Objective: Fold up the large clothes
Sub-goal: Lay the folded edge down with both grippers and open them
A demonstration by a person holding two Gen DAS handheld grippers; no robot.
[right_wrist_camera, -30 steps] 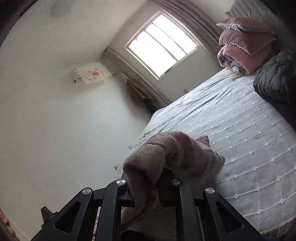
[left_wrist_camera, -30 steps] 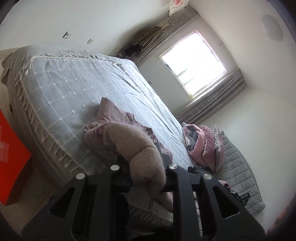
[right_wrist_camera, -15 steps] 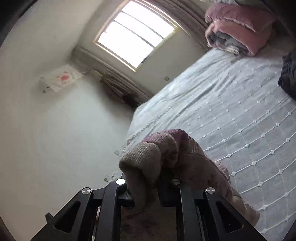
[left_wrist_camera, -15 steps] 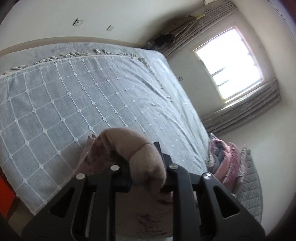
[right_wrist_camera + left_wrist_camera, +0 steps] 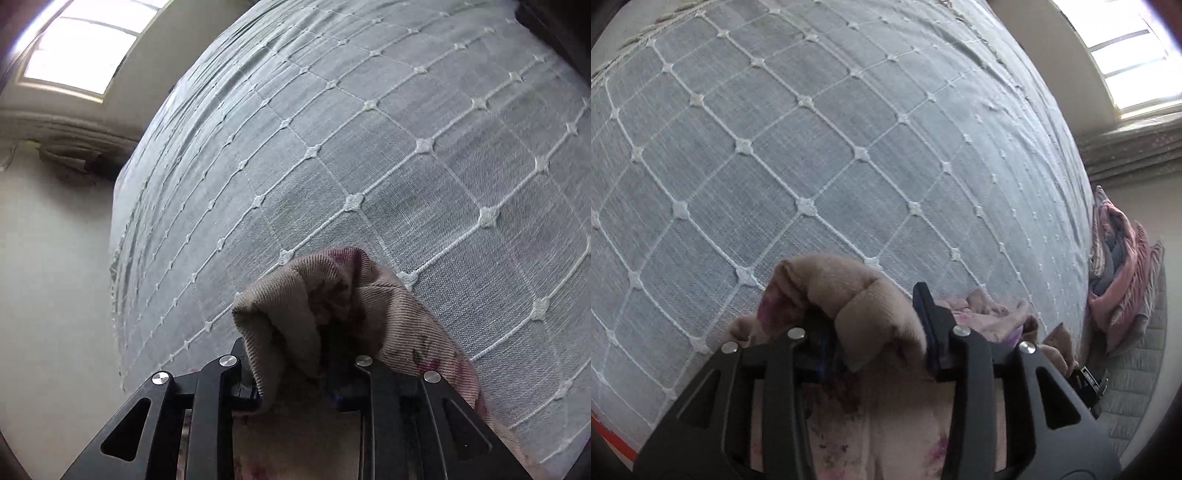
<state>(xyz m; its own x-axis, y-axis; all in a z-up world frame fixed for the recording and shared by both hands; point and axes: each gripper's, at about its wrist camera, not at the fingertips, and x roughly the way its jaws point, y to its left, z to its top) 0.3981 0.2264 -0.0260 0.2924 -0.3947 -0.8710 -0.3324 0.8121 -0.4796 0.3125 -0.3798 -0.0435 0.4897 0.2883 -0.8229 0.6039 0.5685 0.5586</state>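
left jaws: closed on a bunched beige hem of the pink garment [image 5: 857,295], held by the left gripper [image 5: 879,332]
right jaws: right gripper [image 5: 295,365] clamped on another bunched fold of the same garment [image 5: 332,295]
garment: draped back under both grippers, just above the bed [image 5: 812,147]; long axis cannot be told
surroundings: pink bedding pile [image 5: 1119,266] at far edge, window [image 5: 85,48] beyond

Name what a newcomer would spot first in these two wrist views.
First, the bunched beige-pink floral knit garment, pinched in the left gripper at bottom centre, and likewise in the right gripper in the right wrist view. Behind it, the grey bedspread with white diamond stitching fills most of both views. At the left view's right edge lies a pile of pink and grey bedding; a bright window sits top left in the right view.
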